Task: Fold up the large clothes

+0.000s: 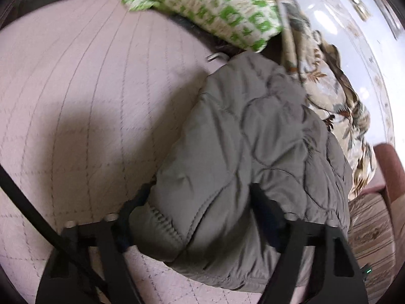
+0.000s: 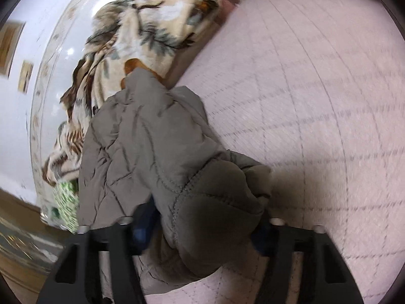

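A grey quilted puffer jacket [image 1: 253,139] lies bunched on a pink quilted bedspread [image 1: 88,88]. My left gripper [image 1: 202,217] is shut on a thick fold of its edge, the fabric bulging between the black fingers. In the right wrist view the same jacket [image 2: 152,147] trails away toward the bed's edge. My right gripper [image 2: 205,220] is shut on another padded fold, with blue pads showing at each side. Both frames are motion-blurred.
A green-and-white patterned pillow [image 1: 202,7] lies at the far edge of the bedspread. A cream leaf-print blanket [image 1: 341,106] hangs off the bed's side; it also shows in the right wrist view [image 2: 141,38]. White floor tiles [image 2: 15,126] lie beyond it.
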The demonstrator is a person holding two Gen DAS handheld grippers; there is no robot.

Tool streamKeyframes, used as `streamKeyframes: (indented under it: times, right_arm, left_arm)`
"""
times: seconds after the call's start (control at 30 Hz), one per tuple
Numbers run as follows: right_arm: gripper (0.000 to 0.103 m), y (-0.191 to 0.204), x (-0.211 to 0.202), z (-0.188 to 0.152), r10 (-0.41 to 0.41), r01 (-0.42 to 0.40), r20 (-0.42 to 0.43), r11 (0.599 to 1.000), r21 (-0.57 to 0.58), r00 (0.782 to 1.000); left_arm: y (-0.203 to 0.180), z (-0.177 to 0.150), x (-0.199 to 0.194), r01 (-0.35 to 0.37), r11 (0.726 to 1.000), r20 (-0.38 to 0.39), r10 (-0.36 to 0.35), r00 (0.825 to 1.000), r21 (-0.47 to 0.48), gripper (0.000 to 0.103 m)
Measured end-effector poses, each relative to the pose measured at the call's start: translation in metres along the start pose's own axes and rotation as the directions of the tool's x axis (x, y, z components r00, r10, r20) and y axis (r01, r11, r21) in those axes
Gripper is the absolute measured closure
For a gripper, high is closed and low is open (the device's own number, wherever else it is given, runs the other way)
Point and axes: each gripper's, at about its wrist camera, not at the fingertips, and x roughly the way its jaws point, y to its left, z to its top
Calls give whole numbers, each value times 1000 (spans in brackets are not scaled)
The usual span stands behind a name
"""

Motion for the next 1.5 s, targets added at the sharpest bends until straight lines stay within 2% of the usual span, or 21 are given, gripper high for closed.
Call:
streamKeyframes:
  times: [0.03,0.1,0.2,0.37,0.57,0.97,1.23,1.5]
  right_arm:
    - [55,7,-2,-1,-13,13,9,999,-41,1000]
    - [60,20,-5,-2,-39,42,36,993,-111,999]
    - [63,34,-10,-5,-61,74,74,980,-183,995]
    - [66,42,-17,-6,-58,78,94,970,-232,994]
    - [70,69,-33,-12,-42,90,144,935,-343,989]
    - [72,102,-71,-22,55,31,182,898,-439,982]
    - [72,118,-107,-35,100,-5,166,871,-492,981]
    - [72,111,-144,-54,116,-34,132,863,-504,984]
  left_arm:
    - [-5,1,-2,-10,999,18,9,1000,34,46]
    - [-13,1,-5,-25,997,42,22,999,76,56]
    - [-20,3,-8,-37,994,64,30,998,103,60]
    - [-29,3,-17,-50,987,106,34,994,150,63]
    - [-36,7,-33,-29,984,150,2,989,176,65]
    - [-51,20,-77,28,981,219,-70,973,190,66]
    - [-50,19,-110,52,982,220,-92,971,181,67]
    - [-37,-5,-153,72,977,204,-113,972,199,68]
